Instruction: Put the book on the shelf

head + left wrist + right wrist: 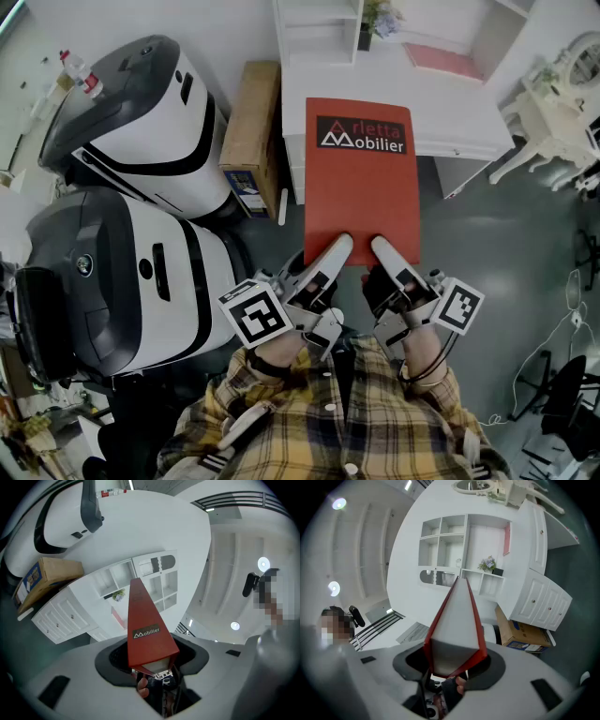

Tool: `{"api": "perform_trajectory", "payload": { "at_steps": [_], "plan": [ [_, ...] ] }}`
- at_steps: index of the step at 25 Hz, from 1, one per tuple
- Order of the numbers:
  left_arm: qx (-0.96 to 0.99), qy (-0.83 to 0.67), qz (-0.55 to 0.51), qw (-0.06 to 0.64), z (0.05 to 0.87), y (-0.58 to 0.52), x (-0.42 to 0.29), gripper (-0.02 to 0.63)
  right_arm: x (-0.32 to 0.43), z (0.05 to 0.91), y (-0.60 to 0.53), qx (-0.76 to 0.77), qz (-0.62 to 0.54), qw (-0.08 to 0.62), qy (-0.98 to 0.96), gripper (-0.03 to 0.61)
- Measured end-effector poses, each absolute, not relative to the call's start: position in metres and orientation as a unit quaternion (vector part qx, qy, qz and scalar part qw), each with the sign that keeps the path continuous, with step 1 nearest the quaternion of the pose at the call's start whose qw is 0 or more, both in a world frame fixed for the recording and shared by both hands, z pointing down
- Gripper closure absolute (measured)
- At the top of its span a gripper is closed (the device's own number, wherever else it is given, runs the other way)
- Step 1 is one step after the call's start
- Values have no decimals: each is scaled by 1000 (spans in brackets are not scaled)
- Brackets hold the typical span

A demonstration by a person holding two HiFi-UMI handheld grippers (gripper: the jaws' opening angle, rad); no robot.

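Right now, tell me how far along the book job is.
Done: the red book is lifted, gripped at its near edge. In hand: left gripper and right gripper both clamp it, facing the white shelf. Left: setting it on that shelf.

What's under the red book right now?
In the head view the red book, held by the left gripper and right gripper, hides part of the white desk and grey floor. Anything lying directly beneath it is covered.

We read "Arletta Mobilier" on a black label [362, 135] on the red book [361, 202]; the left gripper view shows only "Mobilier".
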State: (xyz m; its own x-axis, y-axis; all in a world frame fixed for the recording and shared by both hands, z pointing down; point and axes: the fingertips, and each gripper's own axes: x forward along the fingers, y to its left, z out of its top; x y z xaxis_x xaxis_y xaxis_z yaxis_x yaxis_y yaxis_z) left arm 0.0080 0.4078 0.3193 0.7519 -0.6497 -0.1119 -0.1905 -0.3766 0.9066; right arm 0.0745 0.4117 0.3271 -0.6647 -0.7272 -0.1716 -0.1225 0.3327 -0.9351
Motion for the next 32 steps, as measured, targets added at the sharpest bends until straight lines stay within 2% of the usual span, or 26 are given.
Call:
{"api": "perform_trajectory", "payload": {
  "at_steps": [22,32],
  "plan": [
    [800,-264,-245,479,321,408,19,396,85,330,410,-267,-495,303,769,374],
    [798,-272,-250,477,325,318,21,396,87,334,319,-259,-498,302,771,374]
  ]
}}
